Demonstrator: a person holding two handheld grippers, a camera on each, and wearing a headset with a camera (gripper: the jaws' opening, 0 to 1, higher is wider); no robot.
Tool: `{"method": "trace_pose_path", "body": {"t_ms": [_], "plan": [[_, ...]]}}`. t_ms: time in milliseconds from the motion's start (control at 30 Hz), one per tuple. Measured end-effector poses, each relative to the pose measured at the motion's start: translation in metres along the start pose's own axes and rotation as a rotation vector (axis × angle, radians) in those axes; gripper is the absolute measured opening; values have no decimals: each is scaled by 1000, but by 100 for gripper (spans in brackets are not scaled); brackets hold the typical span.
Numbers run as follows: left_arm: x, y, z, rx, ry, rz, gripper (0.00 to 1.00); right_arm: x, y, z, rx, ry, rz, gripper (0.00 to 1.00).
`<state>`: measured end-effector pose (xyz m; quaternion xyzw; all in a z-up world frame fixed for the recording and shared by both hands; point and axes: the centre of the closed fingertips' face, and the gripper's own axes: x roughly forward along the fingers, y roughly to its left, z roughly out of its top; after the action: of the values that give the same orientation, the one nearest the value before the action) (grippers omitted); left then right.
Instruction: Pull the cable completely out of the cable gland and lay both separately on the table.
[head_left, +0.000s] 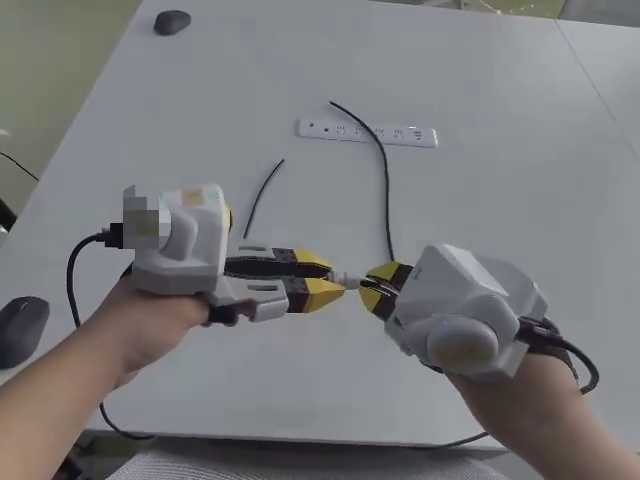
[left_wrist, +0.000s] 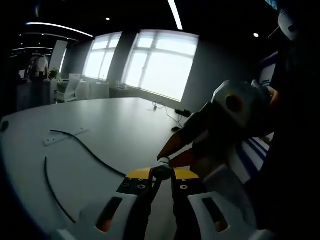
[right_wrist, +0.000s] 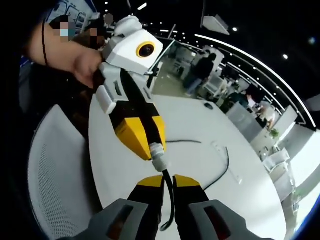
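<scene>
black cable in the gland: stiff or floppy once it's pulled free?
Probably floppy: the cable lies in a loose curve on the table, over the power strip. Likely light, being so thin; its free end should drag rather than hold shape. Pinched by the right gripper close to the cable gland, it may slip under a hard pull.

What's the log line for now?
left gripper shut on small white cable gland; right gripper shut on thin black cable; cable not out
</scene>
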<state>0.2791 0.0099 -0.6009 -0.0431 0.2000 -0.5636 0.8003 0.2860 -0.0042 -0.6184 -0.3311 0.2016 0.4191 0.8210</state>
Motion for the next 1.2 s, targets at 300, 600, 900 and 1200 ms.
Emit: {"method": "trace_pose_path", "body": {"t_ms": [300, 600, 900, 1200], "plan": [[-1, -1, 3, 9, -12, -3, 15, -2, -3, 1, 33, -27, -41, 1], [3, -4, -1, 37, 6, -8, 15, -1, 0, -7, 93, -26, -36, 0], [3, -3, -2, 35, 8, -7, 15, -1, -3, -16, 147, -14, -41, 0], [1, 1, -3, 24, 10, -2, 14, 2, -10, -36, 235, 13, -52, 0]]}}
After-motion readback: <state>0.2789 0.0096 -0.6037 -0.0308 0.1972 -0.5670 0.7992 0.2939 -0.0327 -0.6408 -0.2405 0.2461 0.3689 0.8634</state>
